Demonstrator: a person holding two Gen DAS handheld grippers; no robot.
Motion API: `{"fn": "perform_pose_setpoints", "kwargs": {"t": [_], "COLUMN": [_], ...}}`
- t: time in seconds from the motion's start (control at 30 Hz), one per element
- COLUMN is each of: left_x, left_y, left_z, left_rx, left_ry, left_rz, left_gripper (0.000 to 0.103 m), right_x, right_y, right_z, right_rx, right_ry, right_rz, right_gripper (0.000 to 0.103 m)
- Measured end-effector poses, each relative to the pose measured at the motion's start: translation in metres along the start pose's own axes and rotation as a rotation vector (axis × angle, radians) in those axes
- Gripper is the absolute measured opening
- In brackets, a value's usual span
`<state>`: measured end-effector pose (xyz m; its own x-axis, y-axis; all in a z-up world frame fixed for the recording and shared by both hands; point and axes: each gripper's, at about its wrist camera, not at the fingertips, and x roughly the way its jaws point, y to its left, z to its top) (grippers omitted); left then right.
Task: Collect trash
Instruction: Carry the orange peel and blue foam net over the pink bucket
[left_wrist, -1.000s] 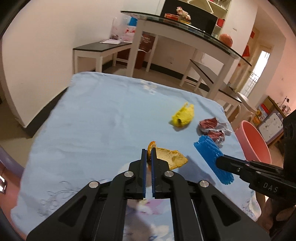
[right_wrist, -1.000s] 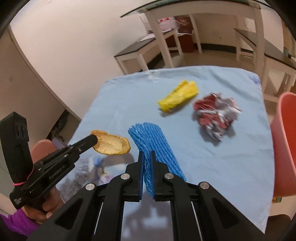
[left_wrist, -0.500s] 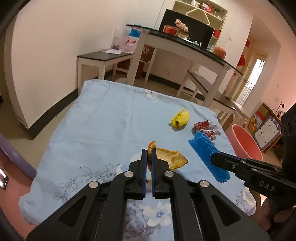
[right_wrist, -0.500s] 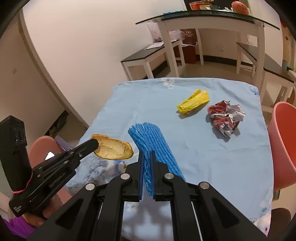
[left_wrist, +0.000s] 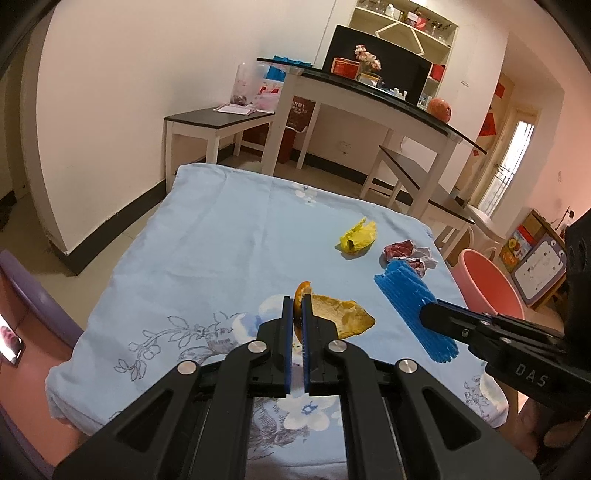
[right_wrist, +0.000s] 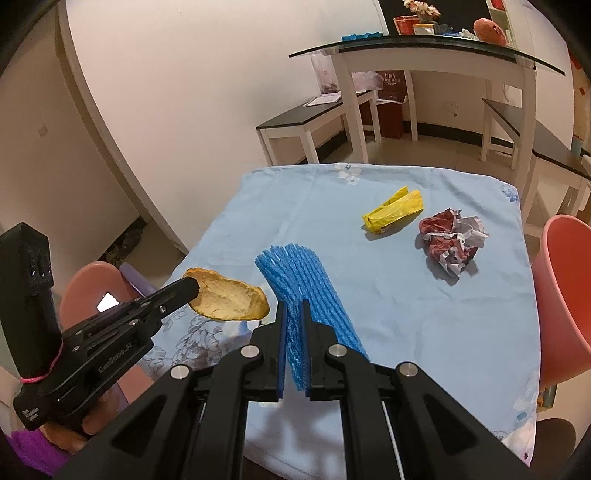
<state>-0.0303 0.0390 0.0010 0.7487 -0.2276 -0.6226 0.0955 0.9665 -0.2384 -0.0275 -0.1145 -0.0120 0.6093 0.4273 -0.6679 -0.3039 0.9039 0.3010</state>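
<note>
My left gripper (left_wrist: 294, 308) is shut on an orange peel (left_wrist: 341, 314) and holds it above the near part of the blue tablecloth (left_wrist: 207, 236); the peel also shows in the right wrist view (right_wrist: 229, 300). My right gripper (right_wrist: 293, 314) is shut on a blue foam net (right_wrist: 304, 284), lifted above the cloth; the net also shows in the left wrist view (left_wrist: 410, 302). A crumpled yellow wrapper (right_wrist: 393, 210) and a crumpled red and white paper ball (right_wrist: 452, 242) lie on the far right of the cloth.
A pink bin (right_wrist: 569, 295) stands by the table's right edge, also in the left wrist view (left_wrist: 487, 284). A pink stool (right_wrist: 92, 288) with a phone sits at the left. Benches and a glass-topped table (right_wrist: 424, 51) stand behind.
Both grippers have risen and pulled back toward the near edge with the peel and the net still held. The table looks smaller and farther away.
</note>
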Motion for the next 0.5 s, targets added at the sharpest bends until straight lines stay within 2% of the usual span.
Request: {"fn": "perform_pose_setpoints", "kwargs": {"t": [0.23, 0.5], "left_x": [0.013, 0.036], "left_y": [-0.022, -0.079], "left_z": [0.009, 0.037], "left_rx": [0.041, 0.106], "left_ry": [-0.001, 0.001], "left_rz": [-0.003, -0.082], "left_gripper": [0.004, 0.004], "right_x": [-0.01, -0.049], "right_y": [-0.029, -0.088], "right_z": [0.002, 0.016], "right_rx": [0.034, 0.129], "right_ry": [-0.051, -0.156], "right_rz": [-0.006, -0.068], "right_gripper": [0.006, 0.006]}}
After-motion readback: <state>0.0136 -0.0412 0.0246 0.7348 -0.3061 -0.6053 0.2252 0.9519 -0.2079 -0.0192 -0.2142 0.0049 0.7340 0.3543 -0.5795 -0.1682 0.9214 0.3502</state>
